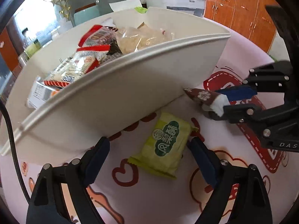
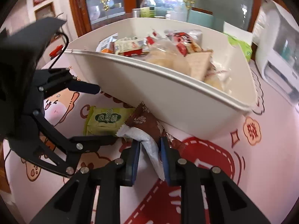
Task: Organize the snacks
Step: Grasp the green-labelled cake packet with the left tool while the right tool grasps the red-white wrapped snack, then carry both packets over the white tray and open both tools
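Beside the near wall of the white bin [image 1: 130, 93], two snacks are left out on the patterned tablecloth [image 1: 233, 168], while the bin itself is already loaded with red-and-white packets [image 1: 89, 56] and clear bags [image 1: 145, 37]. A brown wrapper [image 2: 147, 123] with snowflake print and a white end is clamped between the pads of the right gripper [image 2: 149, 160], its jaws drawn together on the white end; its brown tip is pointed at the bin wall and appears to touch or nearly touch it. A green packet [image 1: 166, 143] is laid flat on the cloth just left of the brown wrapper and near the foot of the bin. It is framed by the left gripper [image 1: 149, 160], whose jaws are held wide apart on either side of it without contact being seen.

The step in hand is judged to be the collecting of the last loose snacks: the brown wrapper is gripped but not yet carried over the rim, and the green packet is lined up but not yet grasped.

For the next move, the right gripper would need to be raised clear of the tall rim [image 2: 168, 71] before the wrapper is released over the pile. The left jaws would need to be lowered around the green packet and closed on its sides.
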`<state>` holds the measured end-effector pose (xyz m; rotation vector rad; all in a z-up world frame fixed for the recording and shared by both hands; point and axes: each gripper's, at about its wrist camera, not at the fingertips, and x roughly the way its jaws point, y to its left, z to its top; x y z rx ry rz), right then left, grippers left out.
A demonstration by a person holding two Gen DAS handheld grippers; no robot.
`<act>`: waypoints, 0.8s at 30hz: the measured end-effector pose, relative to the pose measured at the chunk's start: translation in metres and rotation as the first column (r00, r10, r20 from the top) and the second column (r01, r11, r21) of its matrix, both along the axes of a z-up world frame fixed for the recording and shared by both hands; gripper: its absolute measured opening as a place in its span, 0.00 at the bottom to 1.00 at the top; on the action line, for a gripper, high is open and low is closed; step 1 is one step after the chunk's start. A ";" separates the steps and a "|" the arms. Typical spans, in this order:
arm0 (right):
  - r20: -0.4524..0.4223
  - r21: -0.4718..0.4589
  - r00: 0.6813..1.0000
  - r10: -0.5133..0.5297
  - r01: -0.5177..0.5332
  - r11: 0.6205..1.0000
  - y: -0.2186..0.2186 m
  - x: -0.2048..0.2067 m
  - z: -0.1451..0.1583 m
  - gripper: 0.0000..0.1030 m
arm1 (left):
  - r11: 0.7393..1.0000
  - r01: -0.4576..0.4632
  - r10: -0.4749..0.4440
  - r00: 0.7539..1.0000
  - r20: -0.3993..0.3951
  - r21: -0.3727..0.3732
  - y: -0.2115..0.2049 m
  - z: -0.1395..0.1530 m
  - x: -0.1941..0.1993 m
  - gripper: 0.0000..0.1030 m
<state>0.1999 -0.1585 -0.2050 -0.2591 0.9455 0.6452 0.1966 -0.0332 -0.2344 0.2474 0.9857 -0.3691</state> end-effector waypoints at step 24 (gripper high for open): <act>-0.066 0.117 0.997 -0.047 0.055 0.992 -0.022 -0.052 0.037 0.18 | 0.972 -0.219 0.211 0.973 -0.099 -0.085 0.009 0.049 -0.073 0.34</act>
